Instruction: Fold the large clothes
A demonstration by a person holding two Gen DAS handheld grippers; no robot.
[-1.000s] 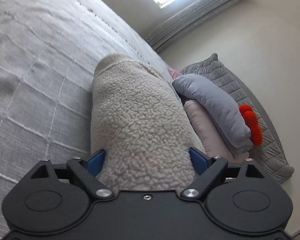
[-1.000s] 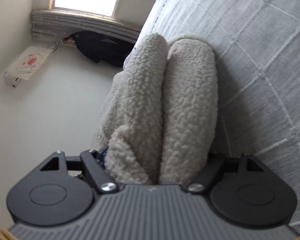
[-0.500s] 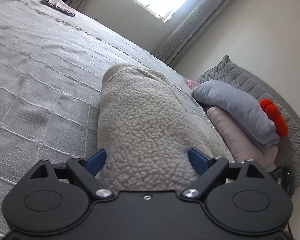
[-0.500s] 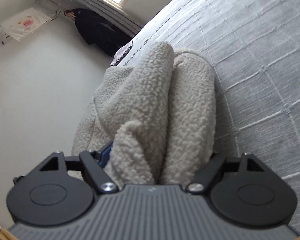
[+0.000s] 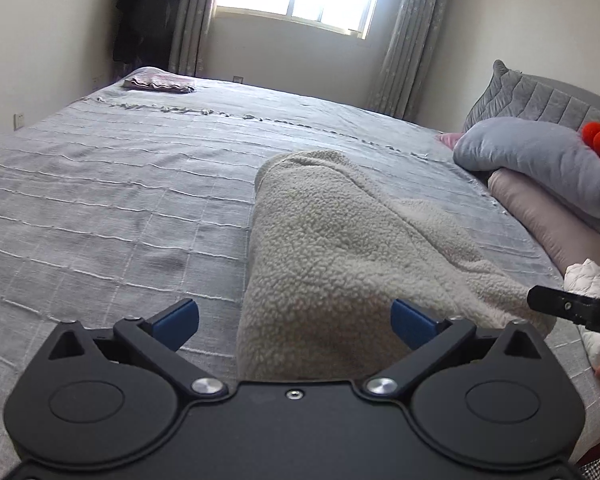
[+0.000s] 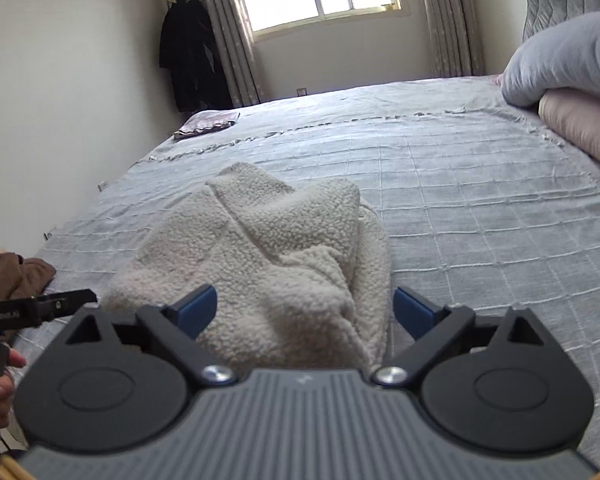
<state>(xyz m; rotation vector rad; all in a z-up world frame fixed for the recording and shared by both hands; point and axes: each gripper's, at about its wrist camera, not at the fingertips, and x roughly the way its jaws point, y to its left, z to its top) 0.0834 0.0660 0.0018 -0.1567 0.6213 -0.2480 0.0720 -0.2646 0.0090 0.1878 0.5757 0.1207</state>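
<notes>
A cream fleece garment (image 5: pixel 332 248) lies folded in a thick bundle on the grey bedspread (image 5: pixel 120 200); it also shows in the right wrist view (image 6: pixel 276 264). My left gripper (image 5: pixel 294 318) is open, its blue fingertips (image 5: pixel 176 318) apart, the garment's near end lying between them without being pinched. My right gripper (image 6: pixel 306 310) is open too, with the rumpled near end of the garment between its blue pads (image 6: pixel 198 306).
Grey and pink pillows (image 5: pixel 540 160) with a red pompom (image 5: pixel 598 138) are stacked at the headboard on the right. A folded purple cloth (image 5: pixel 160 82) lies at the far bed corner. A brown garment (image 6: pixel 12 274) lies at the bed's left edge. A dark coat (image 6: pixel 190 48) hangs by the window.
Both grippers have rolled level from a tilted pose and opened wider. The fleece bundle was set down on the bed and is no longer pinched.
</notes>
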